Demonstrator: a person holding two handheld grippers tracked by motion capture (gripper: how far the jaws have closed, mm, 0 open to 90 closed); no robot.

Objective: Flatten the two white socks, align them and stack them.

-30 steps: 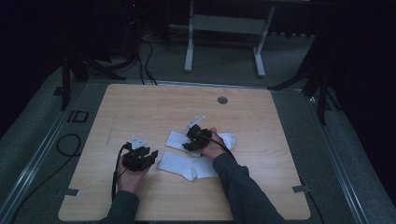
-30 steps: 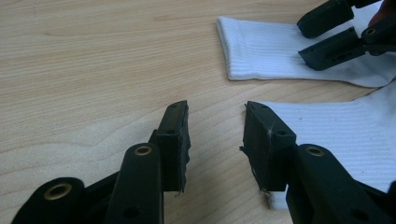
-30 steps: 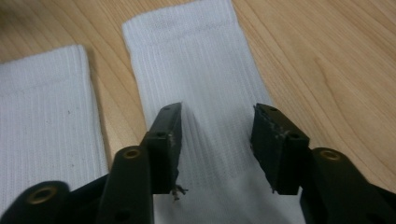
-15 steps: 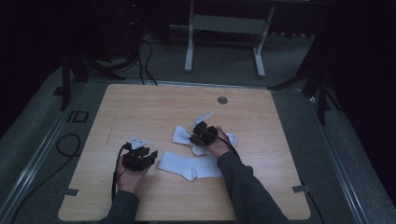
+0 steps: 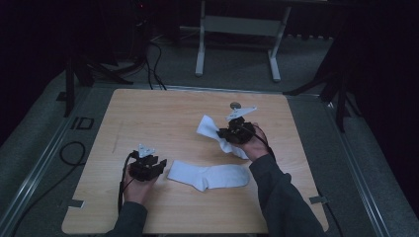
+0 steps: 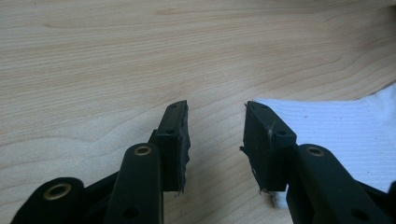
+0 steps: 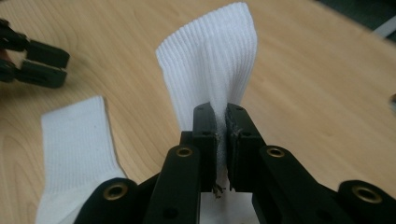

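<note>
Two white socks are on a wooden table [image 5: 148, 113]. One sock [image 5: 207, 176] [image 7: 77, 140] lies flat near the front. Its cuff [image 6: 336, 135] lies just beside the right jaw of my left gripper [image 5: 159, 164] [image 6: 217, 109]. That gripper rests low over the table, open, with bare wood between its jaws. My right gripper [image 5: 232, 132] [image 7: 221, 109] has just closed its jaws and is shut on the second sock [image 5: 210, 127] [image 7: 210, 70]. It holds this sock up off the table. The sock's ribbed end stands above the pads and its other end trails down toward the hand.
A small round disc [image 5: 235, 104] is set into the table near its far edge. A grey metal stand [image 5: 237, 24] is on the floor beyond the table. Cables [image 5: 69, 153] run along the floor at the left.
The right gripper has risen and moved toward the table's far right, lifting one sock off the other. The left gripper and the flat sock have stayed put.
</note>
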